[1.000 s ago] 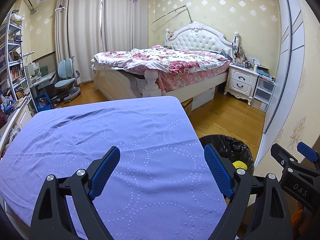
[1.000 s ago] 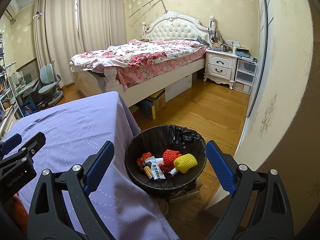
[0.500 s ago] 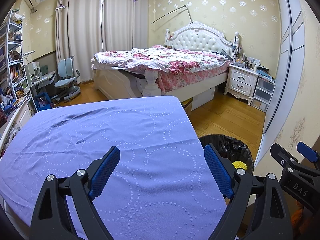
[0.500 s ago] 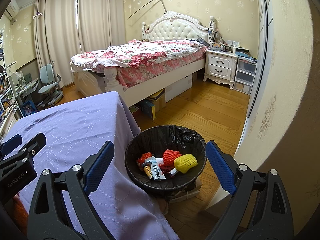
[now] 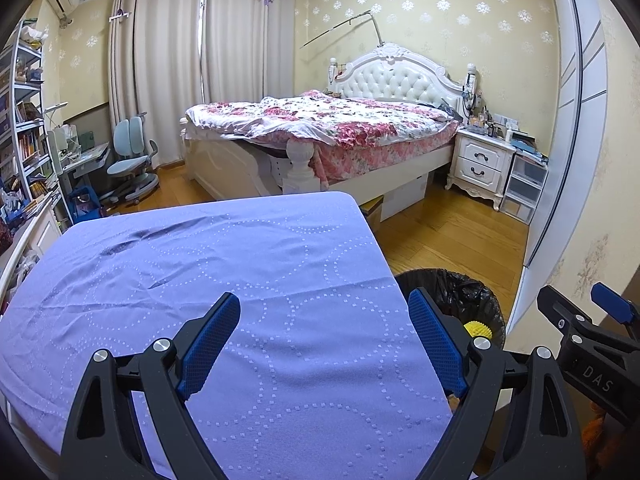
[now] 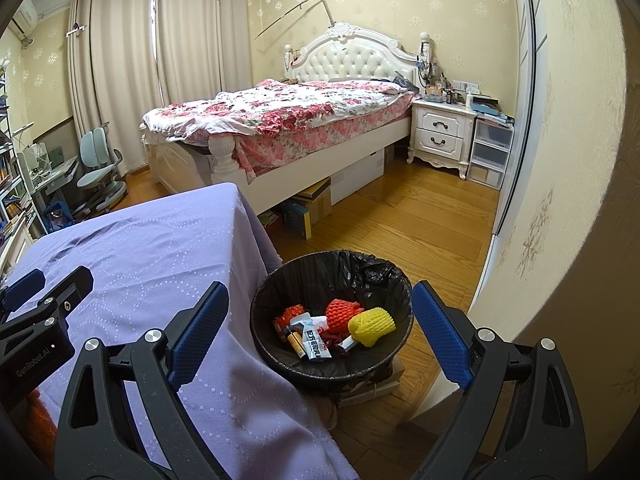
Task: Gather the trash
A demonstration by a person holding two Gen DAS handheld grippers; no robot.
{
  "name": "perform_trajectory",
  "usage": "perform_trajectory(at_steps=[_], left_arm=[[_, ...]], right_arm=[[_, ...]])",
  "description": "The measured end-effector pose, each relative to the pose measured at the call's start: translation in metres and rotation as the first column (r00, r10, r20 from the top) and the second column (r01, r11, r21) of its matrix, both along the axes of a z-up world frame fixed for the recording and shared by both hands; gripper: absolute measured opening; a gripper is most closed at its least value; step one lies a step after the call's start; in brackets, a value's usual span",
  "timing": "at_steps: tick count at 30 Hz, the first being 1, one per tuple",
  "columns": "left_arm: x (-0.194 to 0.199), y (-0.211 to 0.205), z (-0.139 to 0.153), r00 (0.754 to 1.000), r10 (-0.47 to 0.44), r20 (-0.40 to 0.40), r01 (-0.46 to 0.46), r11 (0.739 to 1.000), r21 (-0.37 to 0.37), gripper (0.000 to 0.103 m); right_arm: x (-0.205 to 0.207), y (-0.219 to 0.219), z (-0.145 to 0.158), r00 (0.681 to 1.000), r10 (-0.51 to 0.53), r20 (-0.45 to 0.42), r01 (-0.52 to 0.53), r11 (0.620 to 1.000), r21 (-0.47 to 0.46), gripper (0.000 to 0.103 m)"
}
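both grippers gape wide, holding nothing: left gripper over the purple-clothed table, right gripper above the trash bin beside the table's right edge, trash inside.

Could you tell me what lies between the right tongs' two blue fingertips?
In the right wrist view, the right tongs frame the trash bin and the purple tablecloth's edge; nothing is gripped.
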State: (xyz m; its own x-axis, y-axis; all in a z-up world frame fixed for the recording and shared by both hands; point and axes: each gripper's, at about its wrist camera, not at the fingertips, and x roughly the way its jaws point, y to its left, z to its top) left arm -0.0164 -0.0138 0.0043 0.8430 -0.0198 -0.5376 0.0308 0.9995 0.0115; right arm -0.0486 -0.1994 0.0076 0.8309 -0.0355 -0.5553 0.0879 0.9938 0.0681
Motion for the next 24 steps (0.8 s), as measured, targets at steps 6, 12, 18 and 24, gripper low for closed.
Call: perform_trajectory(at_steps=[6, 12, 18, 24], left_arm=[[-0.0046, -0.0017, -0.001, 1.0, -0.002, 0.008, 0.002, 1.0, -0.001, 0.086], [-0.0067, -0.0044, 0.0003, 1.0, -0.015, 0.013, 0.015, 1.0, -0.003, 0.086], [-0.0076, -0.0052, -0.0004, 1.0, -0.02, 0.009, 0.02, 1.0, -0.012, 0.086], [-0.008, -0.0077, -0.0009, 1.0, -0.016, 0.015, 0.016, 1.0, -0.002, 0.086]], right_arm=[[-0.0014, 0.0002, 0.0004, 1.0, -0.001, 0.002, 0.001, 1.0, -0.001, 0.091], [-0.0013, 0.0002, 0.0002, 1.0, 0.001, -0.001, -0.001, 1.0, 0.001, 0.091], [-0.0003, 0.0005, -0.0001, 1.0, -0.001, 0.0, 0.001, 1.0, 0.0, 0.091], [-0.0012, 0.0015, -0.0007, 1.0, 0.006, -0.001, -0.006, 1.0, -0.002, 0.091]])
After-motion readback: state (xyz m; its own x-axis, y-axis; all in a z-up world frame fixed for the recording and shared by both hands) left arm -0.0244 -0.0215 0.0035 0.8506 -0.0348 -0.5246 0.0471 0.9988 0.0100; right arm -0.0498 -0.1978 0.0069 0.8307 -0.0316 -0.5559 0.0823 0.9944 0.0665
